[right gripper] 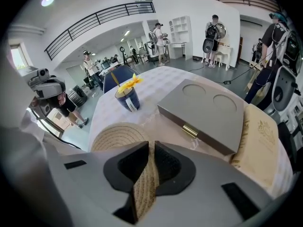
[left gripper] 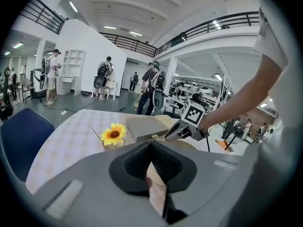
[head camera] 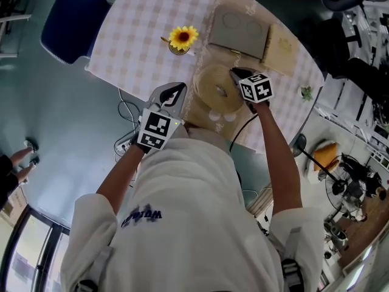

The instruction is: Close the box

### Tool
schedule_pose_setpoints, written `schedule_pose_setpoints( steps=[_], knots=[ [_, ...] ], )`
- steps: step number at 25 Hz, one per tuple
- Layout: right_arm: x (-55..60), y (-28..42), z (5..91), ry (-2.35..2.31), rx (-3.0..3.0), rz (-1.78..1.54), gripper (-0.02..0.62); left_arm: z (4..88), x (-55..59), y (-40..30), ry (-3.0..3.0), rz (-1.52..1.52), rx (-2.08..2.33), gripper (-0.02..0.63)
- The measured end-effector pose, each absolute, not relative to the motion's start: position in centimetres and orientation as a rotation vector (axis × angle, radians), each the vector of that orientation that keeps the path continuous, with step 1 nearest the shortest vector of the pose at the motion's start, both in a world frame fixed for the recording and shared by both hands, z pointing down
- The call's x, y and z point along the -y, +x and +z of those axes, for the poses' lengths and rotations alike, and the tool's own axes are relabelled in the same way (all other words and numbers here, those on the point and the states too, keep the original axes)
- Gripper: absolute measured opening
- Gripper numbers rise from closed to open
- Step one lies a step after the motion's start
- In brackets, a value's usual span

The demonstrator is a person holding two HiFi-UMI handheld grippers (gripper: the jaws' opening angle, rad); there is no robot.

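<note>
The flat grey box [head camera: 238, 28] lies on the checked tablecloth with its lid down; two round recesses mark the top and a gold clasp [right gripper: 190, 130] faces me. In the right gripper view the box [right gripper: 208, 110] lies just ahead and to the right. My right gripper [head camera: 233, 72] hovers over a round woven mat [head camera: 216, 90], short of the box's near edge, jaws together [right gripper: 151, 144]. My left gripper [head camera: 176, 91] is at the table's near edge, left of the mat, jaws together [left gripper: 152, 144] and holding nothing. It sees the box [left gripper: 144, 126] and the right gripper [left gripper: 182, 129] ahead.
A sunflower in a small cup [head camera: 183, 38] stands left of the box. A beige booklet [head camera: 281, 48] lies against the box's right side. A blue chair [head camera: 76, 20] is at the table's far left. Cables [head camera: 124, 142] lie on the floor. People stand in the hall behind.
</note>
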State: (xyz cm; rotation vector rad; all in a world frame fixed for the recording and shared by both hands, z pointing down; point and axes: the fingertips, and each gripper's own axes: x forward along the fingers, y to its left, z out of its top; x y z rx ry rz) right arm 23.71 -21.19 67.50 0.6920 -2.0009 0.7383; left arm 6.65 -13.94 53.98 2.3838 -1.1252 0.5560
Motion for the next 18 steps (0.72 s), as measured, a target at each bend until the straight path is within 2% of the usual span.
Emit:
schedule_pose_setpoints(
  steps=[18],
  knots=[
    [21.0,21.9,67.9,0.689,2.075,0.766,0.043,62.7,13.8,12.7,2.350,0.747,0.887,0.002]
  ],
)
